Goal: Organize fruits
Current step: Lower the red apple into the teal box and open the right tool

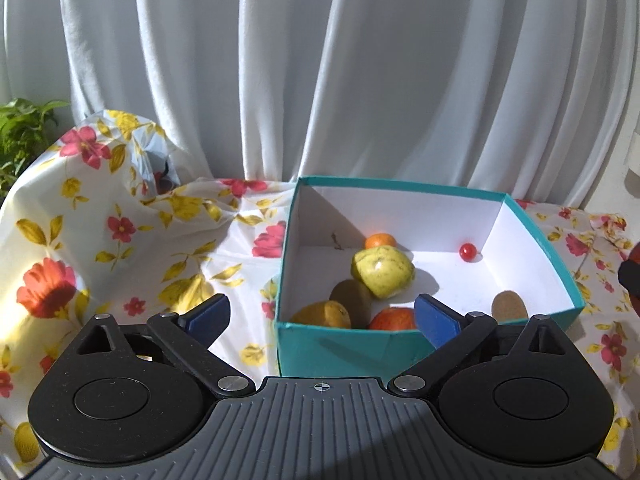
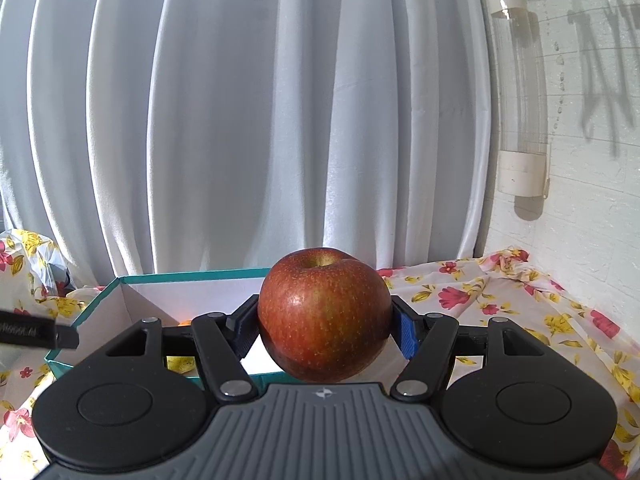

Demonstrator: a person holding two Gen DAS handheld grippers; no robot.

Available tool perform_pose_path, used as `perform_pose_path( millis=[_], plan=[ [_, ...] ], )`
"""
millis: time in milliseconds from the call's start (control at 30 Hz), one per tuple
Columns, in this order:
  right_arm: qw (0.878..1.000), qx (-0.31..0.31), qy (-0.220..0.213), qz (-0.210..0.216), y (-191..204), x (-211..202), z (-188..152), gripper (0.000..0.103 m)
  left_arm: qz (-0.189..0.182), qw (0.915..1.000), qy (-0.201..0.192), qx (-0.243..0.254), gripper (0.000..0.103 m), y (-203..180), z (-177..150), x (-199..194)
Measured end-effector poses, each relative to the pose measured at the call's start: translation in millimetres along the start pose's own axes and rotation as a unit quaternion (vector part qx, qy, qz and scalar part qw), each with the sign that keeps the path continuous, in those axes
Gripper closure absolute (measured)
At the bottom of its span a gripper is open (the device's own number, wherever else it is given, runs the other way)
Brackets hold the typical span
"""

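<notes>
Right wrist view: a big round red apple (image 2: 324, 314) with yellow-green speckles sits clamped between the blue pads (image 2: 408, 330) of the right gripper (image 2: 325, 324), jaws spread wide around its sides, stem dimple up. It hangs just over the near right corner of the open teal cardboard box (image 2: 180, 277) with white inside walls, though how high above the rim is hard to judge from here.

Left wrist view gives what that one hides, the box's contents: a yellow-green lumpy fruit (image 1: 382, 272) in the middle, a small orange citrus (image 1: 380, 241) behind it, a tiny red cherry-like ball (image 1: 467, 251) near the far right wall, a brown kiwi (image 1: 352, 296), another brown kiwi (image 1: 509, 306) by the right wall, a yellow-orange fruit (image 1: 322, 315) and a red-orange fruit (image 1: 394, 319) against the near wall. The left gripper (image 1: 323, 318) is spread wide and holds nothing, hovering at the box's near wall.

All around lie a floral tablecloth (image 1: 120, 240) and white curtain (image 1: 320, 72).
</notes>
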State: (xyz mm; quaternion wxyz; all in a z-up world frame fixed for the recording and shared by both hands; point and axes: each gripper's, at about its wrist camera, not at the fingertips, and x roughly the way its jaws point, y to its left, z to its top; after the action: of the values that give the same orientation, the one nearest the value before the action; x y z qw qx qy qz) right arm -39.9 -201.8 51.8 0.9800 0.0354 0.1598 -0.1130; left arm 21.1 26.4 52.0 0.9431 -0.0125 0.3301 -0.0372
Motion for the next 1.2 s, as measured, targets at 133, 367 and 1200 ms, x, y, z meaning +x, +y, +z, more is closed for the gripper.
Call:
perform_pose_path(
  millis=[133, 367, 1200],
  plan=[
    [1.0, -0.007, 0.006, 0.017, 6, 8, -1, 0.037, 0.008, 0.9999, 0.015, 0.003, 0.002, 2, -11, -5],
    [0.998, -0.037, 0.003, 0.048, 24, 31, 0, 0.037, 0.029, 0.9994, 0.017, -0.006, 0.002, 10, -22, -14],
    [0.993, -0.058, 0.075, 0.07, 40, 91, -37, 0.037, 0.055, 0.9968, 0.056, -0.017, 0.002, 22, -32, -8]
  ],
)
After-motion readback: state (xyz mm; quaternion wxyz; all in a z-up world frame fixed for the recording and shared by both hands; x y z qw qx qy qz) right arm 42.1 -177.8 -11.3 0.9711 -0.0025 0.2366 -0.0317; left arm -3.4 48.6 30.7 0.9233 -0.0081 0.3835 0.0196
